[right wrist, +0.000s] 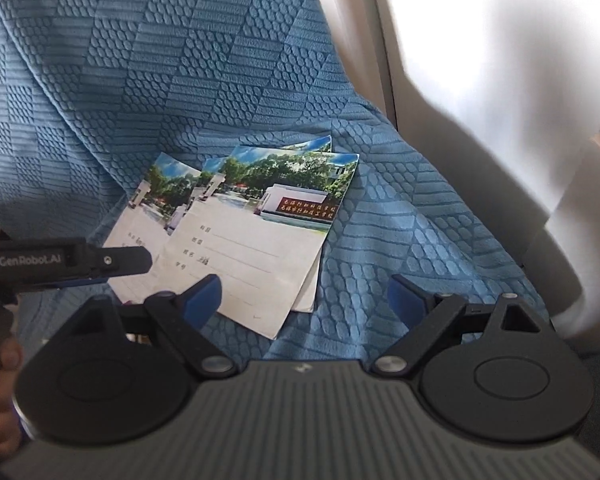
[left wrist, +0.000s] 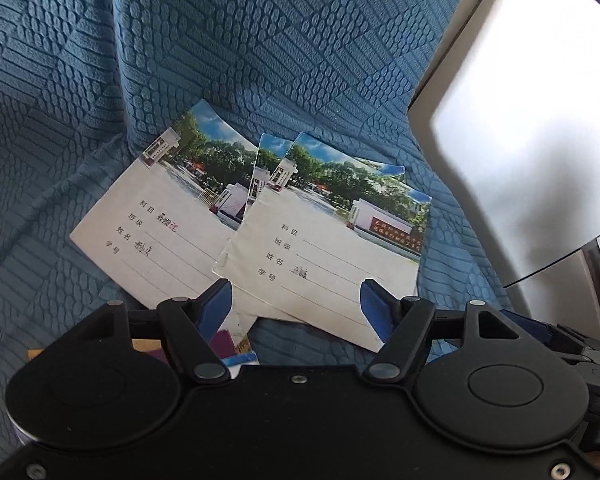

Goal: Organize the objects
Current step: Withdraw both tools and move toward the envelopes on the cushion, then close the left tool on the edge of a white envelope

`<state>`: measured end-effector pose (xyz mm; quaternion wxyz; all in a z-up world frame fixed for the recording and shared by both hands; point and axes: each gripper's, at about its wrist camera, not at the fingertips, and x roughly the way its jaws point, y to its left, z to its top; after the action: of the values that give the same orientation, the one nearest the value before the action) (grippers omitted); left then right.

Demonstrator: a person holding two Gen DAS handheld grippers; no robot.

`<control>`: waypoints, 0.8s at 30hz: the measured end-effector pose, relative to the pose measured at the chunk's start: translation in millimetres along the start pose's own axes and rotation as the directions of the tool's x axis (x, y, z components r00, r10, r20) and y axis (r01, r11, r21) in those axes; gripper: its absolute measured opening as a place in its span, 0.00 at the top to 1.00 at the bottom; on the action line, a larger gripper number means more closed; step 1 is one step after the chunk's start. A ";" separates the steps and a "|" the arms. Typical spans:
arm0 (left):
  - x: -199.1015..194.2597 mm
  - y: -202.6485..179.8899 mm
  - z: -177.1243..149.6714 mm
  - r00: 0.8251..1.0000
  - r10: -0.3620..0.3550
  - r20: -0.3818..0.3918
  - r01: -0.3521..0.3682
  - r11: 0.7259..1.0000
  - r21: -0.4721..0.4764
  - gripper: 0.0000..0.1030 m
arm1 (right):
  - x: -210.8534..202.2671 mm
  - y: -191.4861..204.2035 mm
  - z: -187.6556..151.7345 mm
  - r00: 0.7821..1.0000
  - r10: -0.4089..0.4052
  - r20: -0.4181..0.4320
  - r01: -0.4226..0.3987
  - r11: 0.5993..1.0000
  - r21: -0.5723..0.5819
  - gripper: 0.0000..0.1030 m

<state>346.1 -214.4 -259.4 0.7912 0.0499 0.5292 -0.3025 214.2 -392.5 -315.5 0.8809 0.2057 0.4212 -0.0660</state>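
Overlapping notebooks point(left wrist: 320, 248) hiding lower covers

A blue cover point(right wrist: 228, 80) with raised squares of ovals and stripes lay draped over the seat and its back, creased where the two met. To the right rose a pale, smooth armrest point(right wrist: 480, 208), washed out by strong daylight point(right wrist: 520, 20) from that side.

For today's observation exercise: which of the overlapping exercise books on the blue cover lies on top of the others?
The right-hand exercise book, with the red sign in its photo fully visible. Its cover is unobscured and overlaps the left exercise book.
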 end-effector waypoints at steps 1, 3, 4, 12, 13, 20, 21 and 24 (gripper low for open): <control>5.3 1.7 2.3 1.000 0.004 -0.007 -0.004 1.000 0.001 0.33 | 4.8 -0.4 1.2 1.000 0.004 -0.001 -0.004 1.000 -0.001 0.13; 15.9 5.5 6.9 1.000 0.015 -0.022 -0.015 1.000 0.001 0.33 | 14.0 -0.9 3.1 1.000 0.004 -0.010 -0.004 1.000 -0.008 0.23; 21.1 7.7 9.1 0.999 0.018 -0.031 -0.018 1.000 0.000 0.33 | 19.2 -1.2 3.7 1.000 0.003 -0.019 -0.003 1.000 -0.010 0.26; 56.1 26.0 18.2 0.993 0.024 -0.115 -0.028 0.999 -0.031 0.33 | 49.2 -2.6 6.8 0.999 0.009 -0.048 -0.010 1.000 -0.011 0.34; 58.4 27.6 18.8 0.992 0.024 -0.121 -0.029 0.999 -0.034 0.33 | 50.9 -1.6 7.2 0.999 0.012 -0.043 -0.013 1.000 -0.021 0.44; 68.0 28.6 25.0 0.989 0.020 -0.150 -0.024 0.999 -0.027 0.33 | 63.2 7.1 6.1 0.999 0.031 -0.022 -0.033 0.992 -0.123 0.73; 69.4 28.2 25.8 0.988 0.024 -0.154 -0.027 0.999 -0.022 0.33 | 63.6 7.9 5.4 1.000 0.028 -0.011 -0.029 0.991 -0.133 0.74; 73.4 26.7 26.9 0.986 0.025 -0.166 -0.028 1.000 -0.013 0.33 | 64.7 12.0 3.8 1.000 0.012 0.002 -0.012 0.985 -0.171 0.75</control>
<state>400.9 -234.7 -317.9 0.7487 0.0757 0.5949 -0.2827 261.6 -379.5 -359.4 0.8963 0.1317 0.4227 -0.0246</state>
